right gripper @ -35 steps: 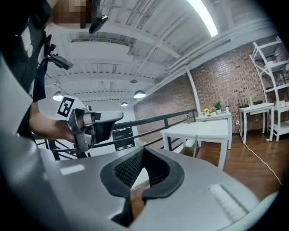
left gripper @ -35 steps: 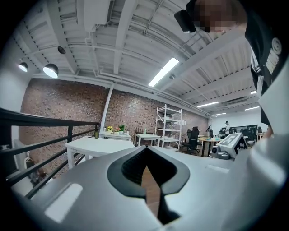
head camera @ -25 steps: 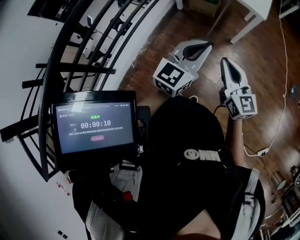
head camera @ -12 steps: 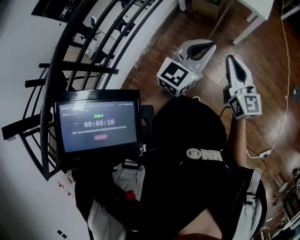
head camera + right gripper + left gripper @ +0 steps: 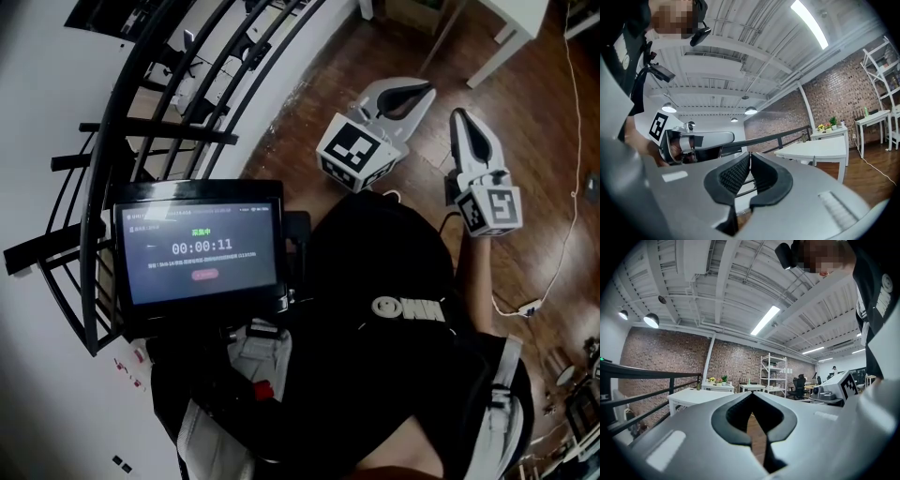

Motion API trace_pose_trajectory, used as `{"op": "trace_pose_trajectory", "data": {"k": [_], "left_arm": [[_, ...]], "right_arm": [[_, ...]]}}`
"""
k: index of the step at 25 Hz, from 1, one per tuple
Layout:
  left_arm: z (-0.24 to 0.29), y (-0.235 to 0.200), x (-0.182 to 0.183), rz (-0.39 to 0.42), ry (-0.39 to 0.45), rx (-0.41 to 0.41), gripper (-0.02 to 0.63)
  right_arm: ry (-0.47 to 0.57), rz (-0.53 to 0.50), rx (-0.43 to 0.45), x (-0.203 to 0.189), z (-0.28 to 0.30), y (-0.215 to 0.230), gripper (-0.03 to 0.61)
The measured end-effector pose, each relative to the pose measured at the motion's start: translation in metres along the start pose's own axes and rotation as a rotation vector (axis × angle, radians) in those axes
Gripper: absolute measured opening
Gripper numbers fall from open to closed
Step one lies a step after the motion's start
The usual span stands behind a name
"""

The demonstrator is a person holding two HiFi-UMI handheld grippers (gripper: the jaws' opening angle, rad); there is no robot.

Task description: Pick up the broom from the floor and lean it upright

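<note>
No broom shows in any view. In the head view both grippers are held level in front of the person, over the dark wooden floor. My left gripper (image 5: 424,91) is shut with nothing between its jaws; its marker cube (image 5: 355,154) faces up. Just to its right, my right gripper (image 5: 459,119) is also shut and empty. In the left gripper view the jaws (image 5: 752,395) meet at their tips, and the right gripper (image 5: 836,389) shows beside them. In the right gripper view the ribbed pads (image 5: 736,176) close together at the tip (image 5: 749,154), with the left gripper (image 5: 691,140) alongside.
A black metal railing (image 5: 141,131) runs along the left. White table legs (image 5: 497,47) stand ahead, and a white cable (image 5: 562,225) trails over the floor at the right. A tablet screen (image 5: 197,248) hangs at the person's chest. White tables (image 5: 693,397) and a shelf (image 5: 774,373) stand further off.
The head view has shifted a little, so both grippers sit slightly further right. Both stay shut and keep their pose. The tablet's timer has ticked on.
</note>
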State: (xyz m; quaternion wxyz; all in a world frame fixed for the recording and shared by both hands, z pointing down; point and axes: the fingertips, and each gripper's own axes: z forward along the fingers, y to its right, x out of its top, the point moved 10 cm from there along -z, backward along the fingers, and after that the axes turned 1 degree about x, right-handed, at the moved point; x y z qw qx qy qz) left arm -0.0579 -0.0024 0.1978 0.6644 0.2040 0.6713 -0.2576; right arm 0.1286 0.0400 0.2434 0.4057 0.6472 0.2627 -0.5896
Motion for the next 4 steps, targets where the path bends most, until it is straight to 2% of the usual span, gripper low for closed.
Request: {"op": "trace_pose_trajectory", "data": {"k": [4], "left_arm": [[0.0002, -0.0004, -0.0023, -0.003, -0.002, 0.002, 0.018]], "right_arm": [[0.004, -0.006, 0.013, -0.0025, 0.0037, 0.0004, 0.002]]}}
